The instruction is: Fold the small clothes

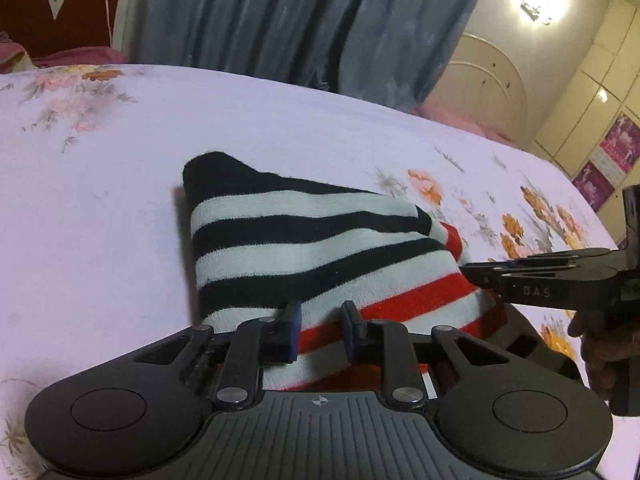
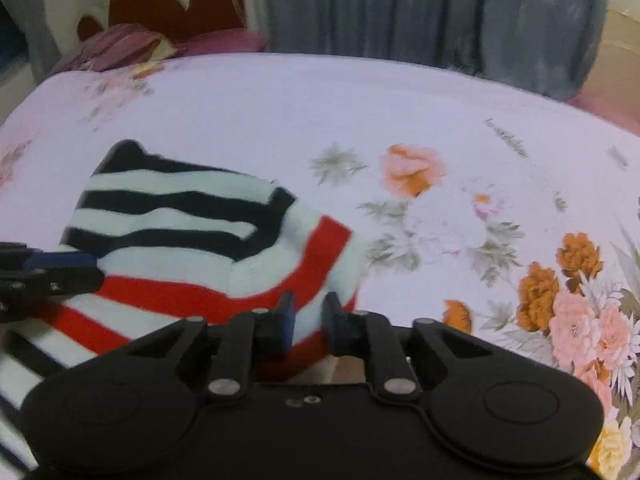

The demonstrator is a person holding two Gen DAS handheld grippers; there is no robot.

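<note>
A striped garment, banded in black, white and red, lies partly folded on a bed sheet printed with orange and pink flowers. The left gripper sits at the garment's near edge, its two blue-padded fingers narrowly parted with a fold of red-and-white cloth running up between them; the pads stand close against the cloth on either side, pinching it. Seen from the left wrist camera, the right gripper comes in from the right side, its tip touching the garment's right edge where the red stripes end, with a hand partly visible behind it.

From the right wrist camera, the right gripper has its fingers a little apart, with a bunch of white and red cloth held between them at the garment's near right corner. The left gripper enters at the left edge of that view, its blue pad lying against the cloth. The cloth there is slightly blurred. The black-and-white part of the garment lies folded over the red-and-white part. A grey-blue curtain hangs behind the bed, beside a red and white headboard.
</note>
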